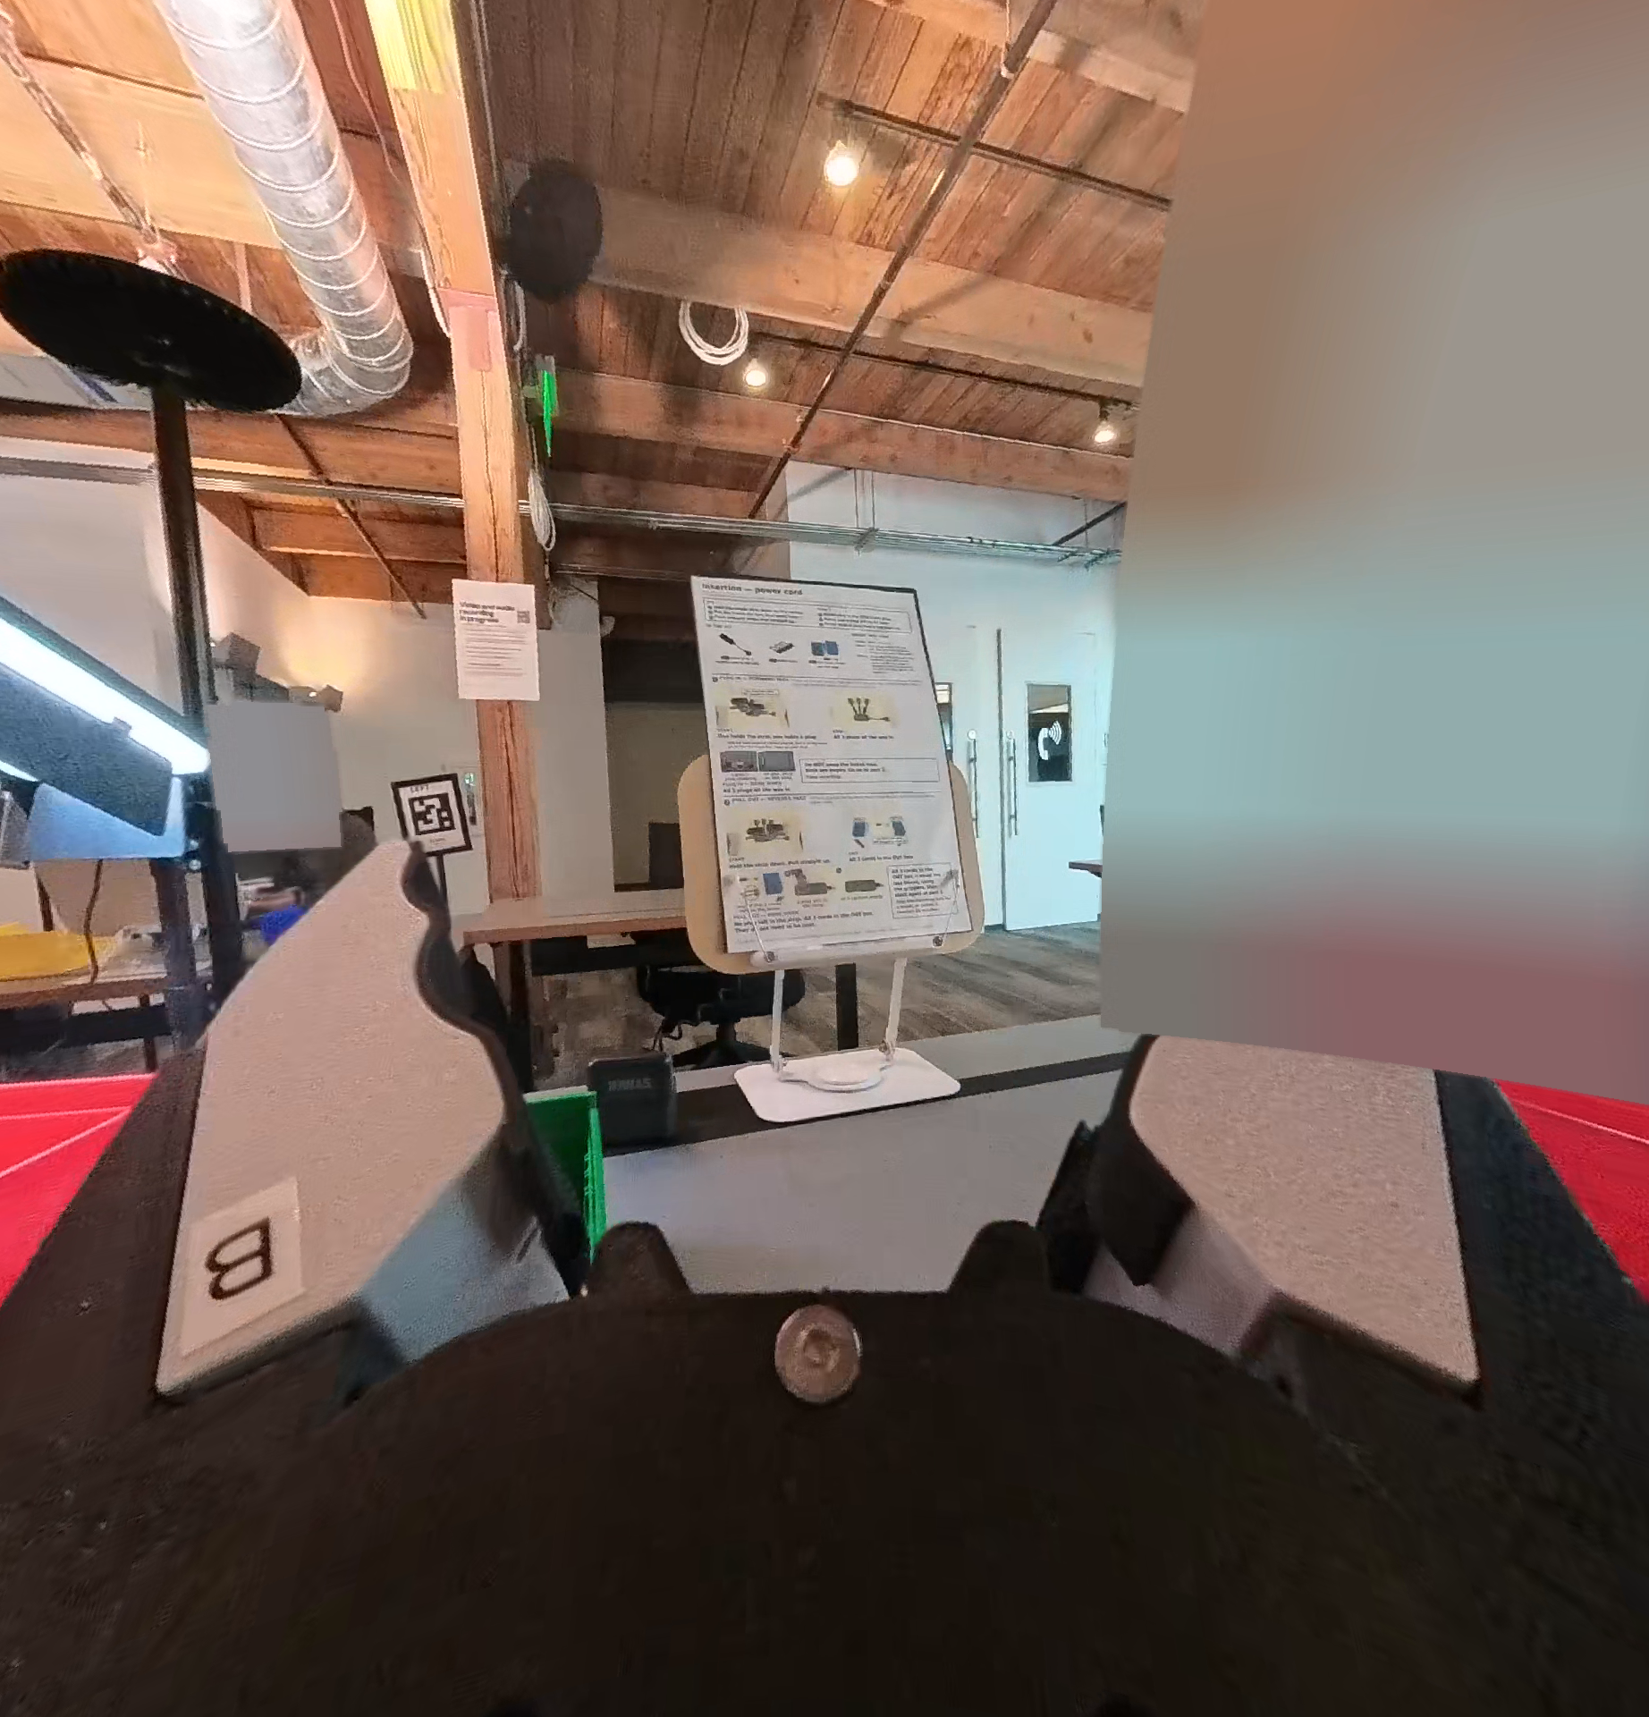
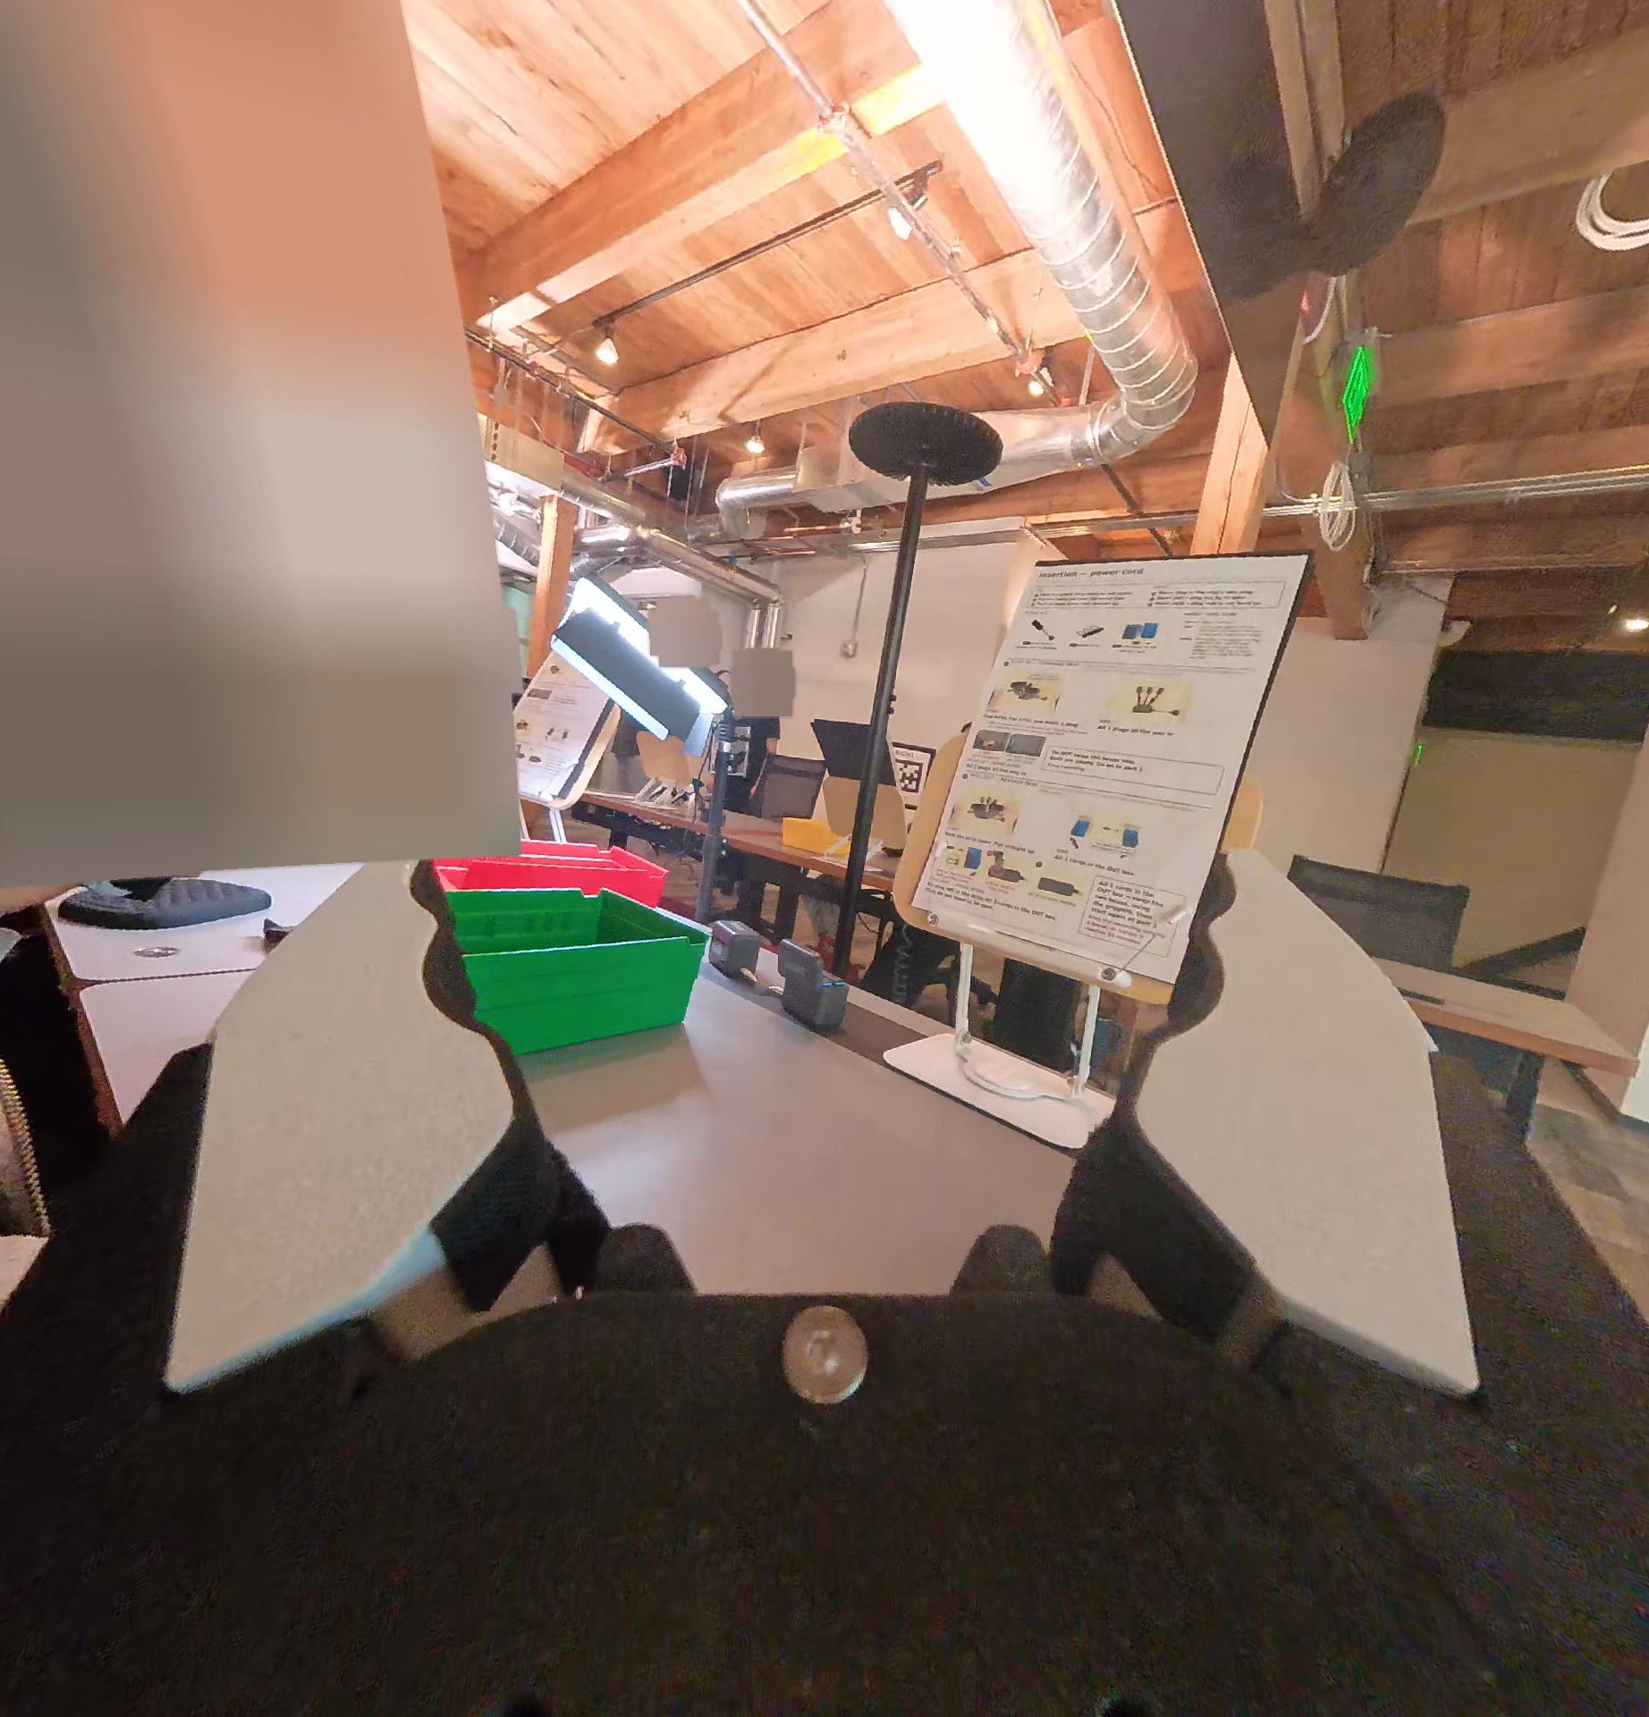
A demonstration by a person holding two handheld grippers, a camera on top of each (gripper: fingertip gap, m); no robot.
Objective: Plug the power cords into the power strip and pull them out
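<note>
above the grey table, both tools are raised and tilted up toward the ceiling, so no power strip or power cords show in either view; where they lie cannot be told; the left gripper has its jaws spread wide with nothing between them, and the right gripper is equally released and empty; by my reading the task is not yet in hand, or sits between rounds, since neither tool is near a plug; the next move calls for tipping both tools down to find the strip and a cord, one to steady the strip, the other to take a plug squarely; a green bin stands on the table with a red bin just behind it; an instruction sheet on a white stand faces the tools, printed with text and small pictures; the left tool's finger bears a small white sticker with a single printed character; a square black-and-white marker stands farther back.
</note>
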